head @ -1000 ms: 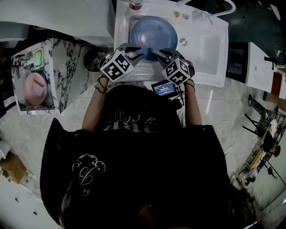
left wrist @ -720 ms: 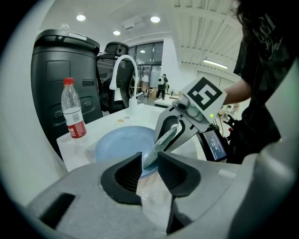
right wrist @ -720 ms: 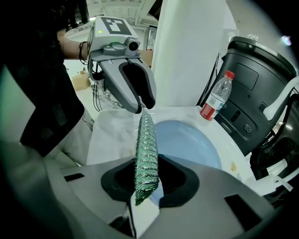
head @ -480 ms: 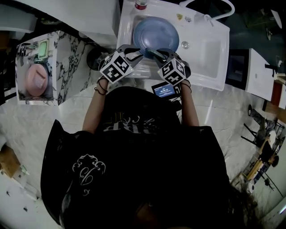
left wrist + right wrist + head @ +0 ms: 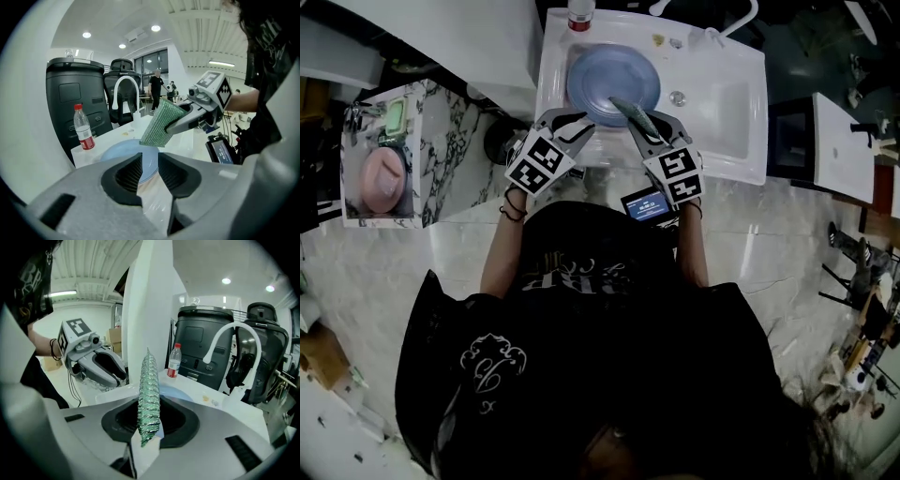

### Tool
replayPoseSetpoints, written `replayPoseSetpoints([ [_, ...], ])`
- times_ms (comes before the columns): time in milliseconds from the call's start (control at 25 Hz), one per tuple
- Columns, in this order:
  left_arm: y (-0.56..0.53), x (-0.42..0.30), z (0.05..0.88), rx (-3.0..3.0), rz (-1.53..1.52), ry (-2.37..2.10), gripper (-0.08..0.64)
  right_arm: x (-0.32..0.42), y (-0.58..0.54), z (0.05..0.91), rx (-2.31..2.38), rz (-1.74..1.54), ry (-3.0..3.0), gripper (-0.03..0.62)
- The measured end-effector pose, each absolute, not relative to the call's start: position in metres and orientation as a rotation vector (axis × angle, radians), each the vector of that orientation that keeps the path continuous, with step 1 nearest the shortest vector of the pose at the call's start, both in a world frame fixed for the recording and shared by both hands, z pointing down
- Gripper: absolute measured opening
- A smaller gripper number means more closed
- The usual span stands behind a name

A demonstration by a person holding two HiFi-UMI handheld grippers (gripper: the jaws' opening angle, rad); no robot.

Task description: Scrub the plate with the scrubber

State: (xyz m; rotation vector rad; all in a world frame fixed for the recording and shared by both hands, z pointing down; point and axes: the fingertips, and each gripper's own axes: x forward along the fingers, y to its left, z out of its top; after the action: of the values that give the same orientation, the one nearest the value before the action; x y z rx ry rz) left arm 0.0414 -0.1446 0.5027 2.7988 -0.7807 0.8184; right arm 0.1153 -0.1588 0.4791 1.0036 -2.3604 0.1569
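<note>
A round blue plate (image 5: 609, 70) (image 5: 119, 157) lies flat in the white sink (image 5: 722, 103). My right gripper (image 5: 642, 120) (image 5: 149, 420) is shut on a thin green scrubber (image 5: 633, 114) (image 5: 149, 390), which stands on edge over the plate's near rim. In the left gripper view the scrubber (image 5: 161, 124) hangs just above the plate. My left gripper (image 5: 574, 119) (image 5: 150, 164) hovers at the plate's near left rim. Its jaws stand only a narrow gap apart and hold nothing.
A clear bottle with a red label (image 5: 581, 14) (image 5: 83, 129) stands at the sink's far left corner. A white curved faucet (image 5: 741, 19) (image 5: 229, 341) rises at the back. A small lit screen (image 5: 642, 203) sits at the near counter edge. A shelf with a pink dish (image 5: 380, 183) stands left.
The head view has shifted a little. The right gripper has turned slightly, so more of the scrubber shows over the plate's rim. The left gripper stays at the plate's near left rim.
</note>
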Motion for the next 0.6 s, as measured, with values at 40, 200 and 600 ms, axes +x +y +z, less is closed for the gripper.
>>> replayPoseSetpoints([
  [40,-0.138,0.046,0.496,2.804,0.798,-0.793,0.115,0.121,-0.149,0.474,1.029,0.178,-2.372,0.086],
  [200,-0.12,0.063,0.473,2.831,0.713,-0.851,0.115,0.141,-0.115,0.461,1.096,0.233,-2.404,0.086],
  [600,-0.046,0.082,0.43,2.812,0.559,-0.988,0.115,0.171,-0.034,0.454,1.139,0.3,-2.459,0.086],
])
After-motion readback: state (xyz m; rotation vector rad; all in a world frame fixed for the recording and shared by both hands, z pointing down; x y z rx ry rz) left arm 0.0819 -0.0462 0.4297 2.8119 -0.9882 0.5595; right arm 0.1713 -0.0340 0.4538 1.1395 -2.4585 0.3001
